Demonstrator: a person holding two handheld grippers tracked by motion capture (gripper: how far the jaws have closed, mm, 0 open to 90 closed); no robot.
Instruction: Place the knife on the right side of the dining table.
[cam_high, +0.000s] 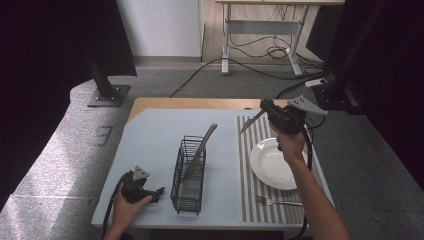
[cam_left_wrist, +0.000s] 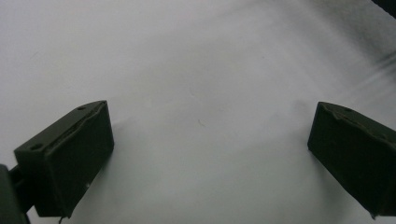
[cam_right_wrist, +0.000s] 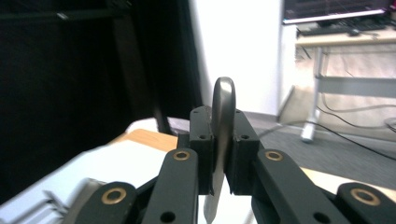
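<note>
My right gripper (cam_high: 265, 108) is raised above the far end of the striped placemat (cam_high: 248, 192), shut on a metal table knife (cam_high: 251, 123) whose free end slants down to the left. In the right gripper view the knife (cam_right_wrist: 223, 100) stands edge-on between the two pads, its rounded end up, with my right gripper (cam_right_wrist: 219, 144) clamped on its middle. My left gripper (cam_high: 159, 192) rests on the pale table cover near the front left, held by a hand. Its jaws stand wide apart over bare cover in the left gripper view, with nothing between them (cam_left_wrist: 210, 154).
A black wire rack (cam_high: 189, 176) stands mid-table with another long metal utensil (cam_high: 202, 148) leaning out of it. A white plate (cam_high: 265, 165) lies on the placemat, and a fork (cam_high: 275, 202) lies in front of it. A desk and floor cables are beyond the table.
</note>
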